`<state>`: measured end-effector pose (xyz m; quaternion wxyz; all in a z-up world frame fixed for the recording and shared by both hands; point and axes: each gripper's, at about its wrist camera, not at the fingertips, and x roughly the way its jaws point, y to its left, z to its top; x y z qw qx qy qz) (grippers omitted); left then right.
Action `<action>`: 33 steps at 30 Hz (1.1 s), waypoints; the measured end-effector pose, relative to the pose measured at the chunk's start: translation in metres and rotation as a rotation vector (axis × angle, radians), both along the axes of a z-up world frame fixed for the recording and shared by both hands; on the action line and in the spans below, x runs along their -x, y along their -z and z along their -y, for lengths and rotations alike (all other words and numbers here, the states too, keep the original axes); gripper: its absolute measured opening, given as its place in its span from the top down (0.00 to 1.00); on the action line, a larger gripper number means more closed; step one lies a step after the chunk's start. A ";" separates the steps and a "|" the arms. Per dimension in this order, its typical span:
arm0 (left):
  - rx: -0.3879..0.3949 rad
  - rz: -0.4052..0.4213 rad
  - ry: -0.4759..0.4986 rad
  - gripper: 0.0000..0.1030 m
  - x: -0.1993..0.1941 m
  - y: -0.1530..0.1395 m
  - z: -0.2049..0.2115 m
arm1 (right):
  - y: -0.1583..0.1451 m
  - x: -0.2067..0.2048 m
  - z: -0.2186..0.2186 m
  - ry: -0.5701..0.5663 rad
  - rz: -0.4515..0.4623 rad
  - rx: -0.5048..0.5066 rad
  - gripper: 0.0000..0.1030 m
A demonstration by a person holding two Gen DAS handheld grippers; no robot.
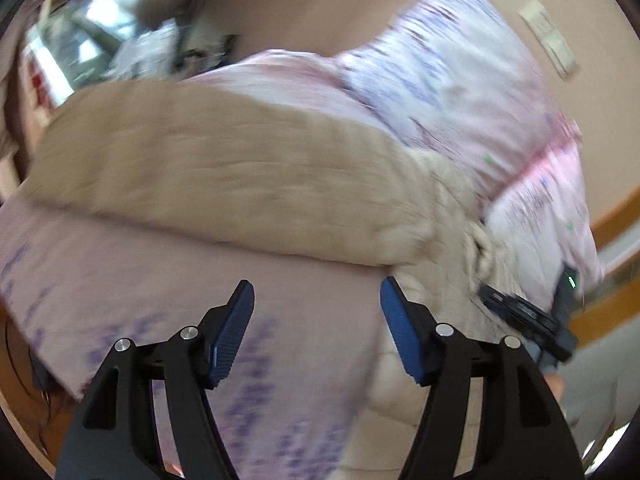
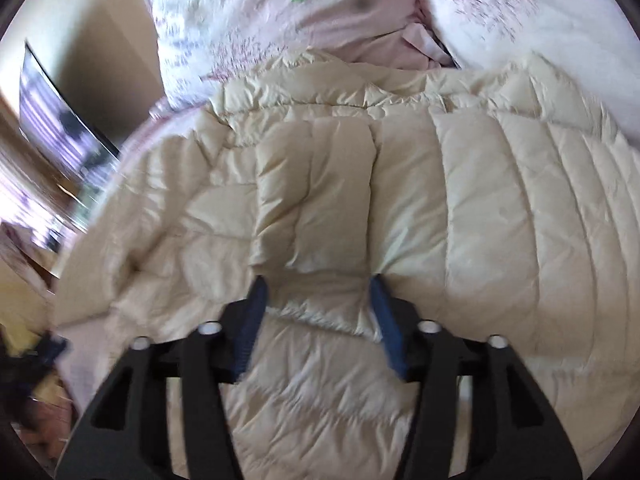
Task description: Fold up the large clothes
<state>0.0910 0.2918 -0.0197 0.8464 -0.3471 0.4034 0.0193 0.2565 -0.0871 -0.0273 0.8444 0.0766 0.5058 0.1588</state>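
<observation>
A large cream quilted puffer jacket (image 2: 400,208) lies spread on a bed with pink patterned bedding (image 2: 344,28). My right gripper (image 2: 316,284) is over the jacket, its blue pads wide apart with a puffy fold, likely a sleeve (image 2: 316,196), lying between them; whether the pads press it is unclear. In the left wrist view the jacket (image 1: 208,184) lies as a beige band across the bedding (image 1: 120,280). My left gripper (image 1: 316,292) is open and empty above the bedding, just short of the jacket's edge. The right gripper's body (image 1: 532,316) shows at the right.
Pink and white pillows (image 1: 448,80) lie at the head of the bed against a beige wall (image 1: 304,4). A dark screen (image 2: 60,120) stands at the left in the right wrist view. Both views are blurred by motion.
</observation>
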 end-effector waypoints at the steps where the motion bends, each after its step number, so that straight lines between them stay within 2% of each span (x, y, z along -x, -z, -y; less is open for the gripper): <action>1: 0.029 -0.008 -0.028 0.37 0.003 0.005 -0.008 | -0.003 0.003 0.004 0.007 0.001 -0.015 0.41; 3: 0.112 -0.017 -0.091 0.37 0.006 0.015 -0.024 | -0.008 0.010 0.011 0.016 0.002 -0.036 0.39; 6: 0.194 -0.026 -0.169 0.37 0.008 0.025 -0.040 | -0.009 0.019 0.018 0.021 -0.022 -0.070 0.38; 12: 0.287 0.012 -0.333 0.39 0.014 0.032 -0.062 | -0.006 0.028 0.025 0.018 -0.050 -0.112 0.38; 15: 0.343 0.030 -0.384 0.42 0.012 0.036 -0.070 | -0.003 0.029 0.023 0.014 -0.058 -0.131 0.37; 18: 0.405 0.046 -0.431 0.49 0.011 0.042 -0.079 | -0.002 0.033 0.023 0.010 -0.059 -0.135 0.37; 21: 0.459 0.048 -0.474 0.67 0.015 0.050 -0.086 | -0.003 0.036 0.027 0.006 -0.063 -0.143 0.37; 22: 0.471 0.044 -0.483 0.76 0.015 0.053 -0.088 | -0.003 0.036 0.029 0.007 -0.063 -0.147 0.37; 26: 0.488 0.058 -0.481 0.94 0.014 0.058 -0.094 | -0.006 0.041 0.037 0.013 -0.054 -0.153 0.37; 30: 0.443 0.125 -0.466 0.99 0.010 0.040 -0.099 | -0.010 0.044 0.047 0.019 -0.046 -0.157 0.37; 33: 0.386 0.182 -0.420 0.99 0.000 0.010 -0.097 | -0.015 0.046 0.054 0.023 -0.035 -0.158 0.37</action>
